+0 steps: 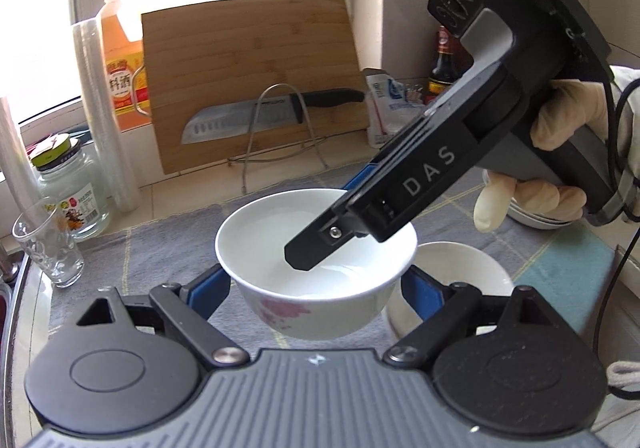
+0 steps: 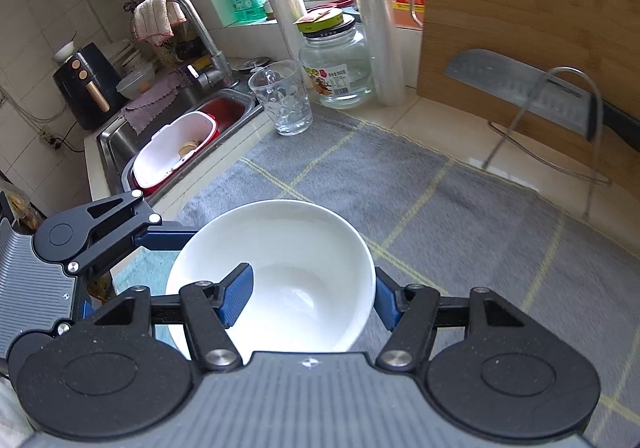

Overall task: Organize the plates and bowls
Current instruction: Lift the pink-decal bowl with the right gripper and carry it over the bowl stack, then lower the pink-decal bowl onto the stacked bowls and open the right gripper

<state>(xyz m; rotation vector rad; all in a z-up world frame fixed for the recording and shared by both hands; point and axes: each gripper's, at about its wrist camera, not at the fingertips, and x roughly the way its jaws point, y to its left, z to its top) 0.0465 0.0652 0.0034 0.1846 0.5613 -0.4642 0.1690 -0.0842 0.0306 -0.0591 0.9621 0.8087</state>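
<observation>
A white bowl with a pink flower print (image 1: 316,264) is above the grey mat, between the blue pads of my left gripper (image 1: 316,292), which grips its outer sides. My right gripper (image 1: 316,248) comes in from the upper right; one finger is inside the bowl and the other outside its wall. In the right wrist view the bowl (image 2: 288,260) sits between the right gripper (image 2: 312,300) pads, left pad inside, right pad outside the rim. Another white bowl (image 1: 460,268) sits just right, and a stack of plates (image 1: 532,218) lies behind the gloved hand.
A glass cup (image 1: 48,244) and a jar (image 1: 72,192) stand at the left of the mat (image 2: 440,208). A cutting board (image 1: 252,80) with a knife (image 1: 264,112) on a wire rack stands behind. The sink (image 2: 176,136) with a white tub lies left.
</observation>
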